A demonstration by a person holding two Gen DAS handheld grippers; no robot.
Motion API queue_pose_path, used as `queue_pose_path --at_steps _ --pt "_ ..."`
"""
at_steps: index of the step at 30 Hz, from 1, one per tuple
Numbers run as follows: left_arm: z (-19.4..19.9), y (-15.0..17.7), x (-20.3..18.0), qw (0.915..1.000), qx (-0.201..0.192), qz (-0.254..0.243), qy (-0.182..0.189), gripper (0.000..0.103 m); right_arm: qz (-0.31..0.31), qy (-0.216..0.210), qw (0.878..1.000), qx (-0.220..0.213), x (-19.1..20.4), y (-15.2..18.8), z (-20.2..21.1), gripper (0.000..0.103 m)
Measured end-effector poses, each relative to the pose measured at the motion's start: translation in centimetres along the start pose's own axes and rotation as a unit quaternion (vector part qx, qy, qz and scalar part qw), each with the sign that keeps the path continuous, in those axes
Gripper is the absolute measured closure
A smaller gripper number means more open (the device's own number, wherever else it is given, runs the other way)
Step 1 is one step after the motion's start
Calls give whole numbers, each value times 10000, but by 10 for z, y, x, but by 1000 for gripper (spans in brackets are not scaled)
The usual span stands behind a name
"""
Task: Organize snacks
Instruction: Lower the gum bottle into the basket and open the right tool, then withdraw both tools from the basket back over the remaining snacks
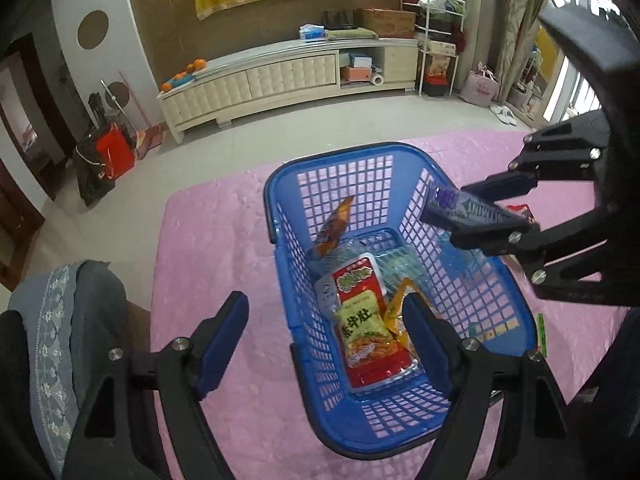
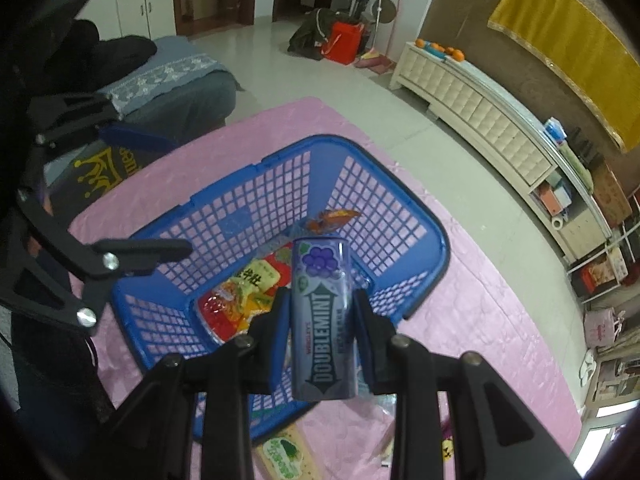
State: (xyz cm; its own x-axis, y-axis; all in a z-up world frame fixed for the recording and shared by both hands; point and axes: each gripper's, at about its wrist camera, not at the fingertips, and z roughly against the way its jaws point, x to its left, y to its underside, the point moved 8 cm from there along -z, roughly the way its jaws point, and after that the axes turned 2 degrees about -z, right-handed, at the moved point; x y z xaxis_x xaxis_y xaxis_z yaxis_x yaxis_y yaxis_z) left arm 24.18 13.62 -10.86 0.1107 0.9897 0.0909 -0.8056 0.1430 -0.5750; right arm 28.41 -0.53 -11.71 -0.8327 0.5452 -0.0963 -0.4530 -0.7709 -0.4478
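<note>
A blue lattice basket (image 1: 276, 184) (image 2: 440, 240) stands on the pink tablecloth. Inside it lie a red-and-green snack packet (image 1: 368, 320) (image 2: 240, 292), an orange wrapper (image 1: 336, 224) (image 2: 332, 218) propped against the wall, and clear packs underneath. My right gripper (image 2: 322, 294) (image 1: 460, 214) is shut on a purple Doublemint gum bottle (image 2: 322, 312) (image 1: 460, 208), held over the basket's right rim. My left gripper (image 1: 324, 308) (image 2: 164, 194) is open above the basket's near left wall, with one finger outside and one over the inside, holding nothing.
A green snack packet (image 2: 284, 452) (image 1: 542, 332) lies on the cloth beside the basket's near right side. A seat with a grey-blue cover (image 1: 60, 320) stands left of the table. A black cushion with a gold crown (image 2: 104, 172) lies nearby. A long cream cabinet (image 1: 280, 76) lines the far wall.
</note>
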Motion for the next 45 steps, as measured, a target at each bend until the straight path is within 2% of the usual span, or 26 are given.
queue_pose_path --at_steps 7,13,15,17,19,30,37,45 --pt "-13 -1 9 10000 57 -6 3 26 127 116 9997 196 1 -7 -23 68" --pt "-21 1 12 9999 100 55 62 26 139 424 9986 293 -7 -11 -36 68" --pt "-23 2 11 9999 119 75 70 26 173 630 9973 349 -12 -10 -39 60" --pt "-23 3 11 9998 131 87 76 26 147 791 9962 338 -18 -9 -38 23" --pt "-20 4 9 9998 135 92 72 26 -25 740 9971 189 -23 -7 -27 18" --pt "22 -1 -22 9999 -109 -60 37 26 -325 617 9976 30 -23 22 30 17" --pt "54 -3 -62 9990 -302 -301 129 26 -516 722 9960 -77 -28 55 68 15" --pt "65 11 -112 9976 -318 -574 224 26 -718 818 9940 -145 -33 101 99 14"
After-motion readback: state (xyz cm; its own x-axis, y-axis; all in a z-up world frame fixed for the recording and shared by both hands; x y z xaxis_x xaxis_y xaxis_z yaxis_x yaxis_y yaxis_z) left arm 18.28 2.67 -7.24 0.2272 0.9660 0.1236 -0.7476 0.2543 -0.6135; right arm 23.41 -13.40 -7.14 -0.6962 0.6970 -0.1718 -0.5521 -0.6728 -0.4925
